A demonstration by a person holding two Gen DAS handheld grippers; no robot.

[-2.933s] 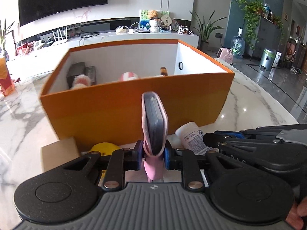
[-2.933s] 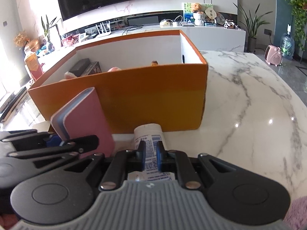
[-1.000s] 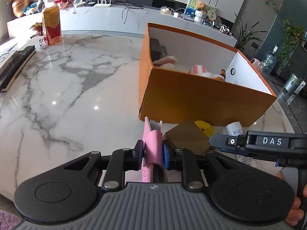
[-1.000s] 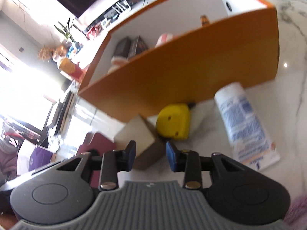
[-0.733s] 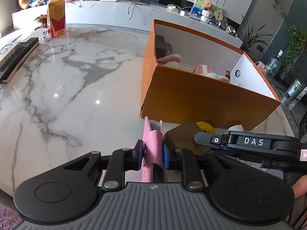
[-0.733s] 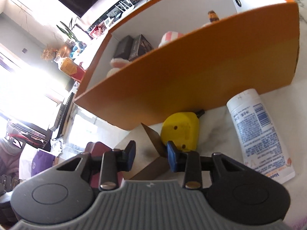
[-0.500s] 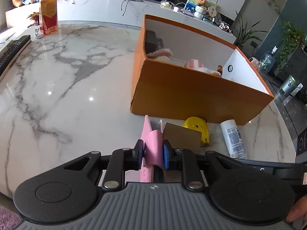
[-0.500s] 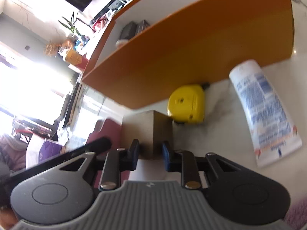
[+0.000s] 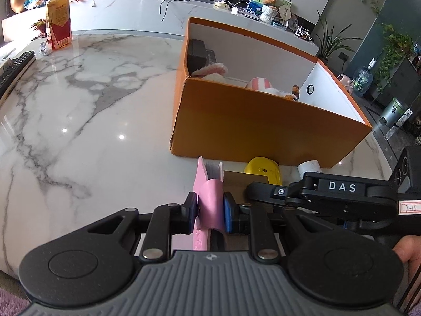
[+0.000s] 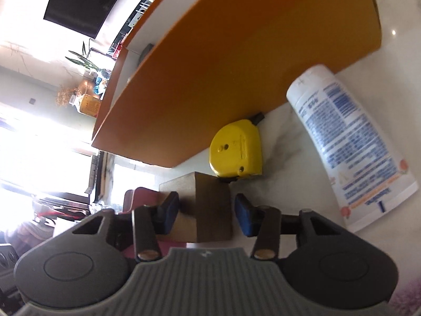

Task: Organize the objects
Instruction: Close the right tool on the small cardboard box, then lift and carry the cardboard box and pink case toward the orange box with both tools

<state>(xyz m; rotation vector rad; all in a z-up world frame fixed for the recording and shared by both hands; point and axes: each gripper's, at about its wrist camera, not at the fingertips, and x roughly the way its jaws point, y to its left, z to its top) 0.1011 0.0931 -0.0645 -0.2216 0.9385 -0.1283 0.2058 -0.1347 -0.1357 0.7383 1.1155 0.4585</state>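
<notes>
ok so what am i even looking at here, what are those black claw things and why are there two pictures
There is no robot here: a person holds a hand-held two-finger gripper in each hand, and each gripper carries a wide-angle camera looking along its fingers. That gives two pictures of one marble table.

The left gripper is shut on a pink notebook. The right gripper is open; its jaws have just been opening and stand on either side of a small brown box without pressing it.

Also on the table: a big orange box already holding a few things, a yellow tape measure and a white tube lying flat in front of it.
</notes>
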